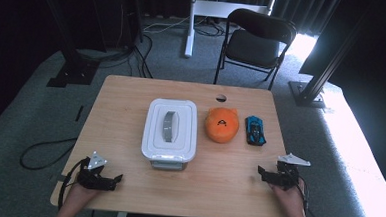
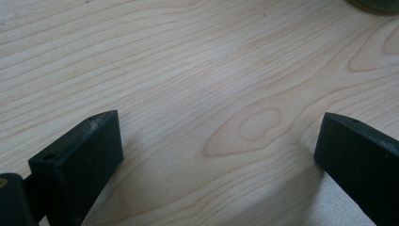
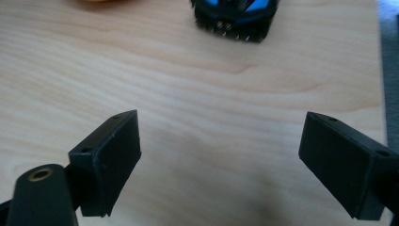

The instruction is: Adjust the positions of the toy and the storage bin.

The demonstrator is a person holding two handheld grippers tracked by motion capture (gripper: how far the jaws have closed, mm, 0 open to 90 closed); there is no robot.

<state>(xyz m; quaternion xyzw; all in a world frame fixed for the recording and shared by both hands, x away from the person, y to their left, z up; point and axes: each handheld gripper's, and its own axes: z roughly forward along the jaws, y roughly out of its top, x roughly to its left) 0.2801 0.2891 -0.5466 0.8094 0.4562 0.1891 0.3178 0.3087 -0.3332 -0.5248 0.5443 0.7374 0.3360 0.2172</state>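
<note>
Now both grippers rest low on the table [image 1: 121,92]: left gripper [image 1: 112,180] lower left, right gripper [image 1: 265,173] lower right, jaws spread, empty. Blue toy car [image 3: 234,16] is cut off at top, orange thing [image 1: 221,124] beside it.

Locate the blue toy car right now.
In the high view the blue toy car sits right of centre on the table, just right of the orange plush toy, ahead of the right gripper.

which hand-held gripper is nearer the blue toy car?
Right. The right hand-held gripper sits just in front of the blue toy car, open. The left hand-held gripper is across the table, beyond the white lidded box.
</note>
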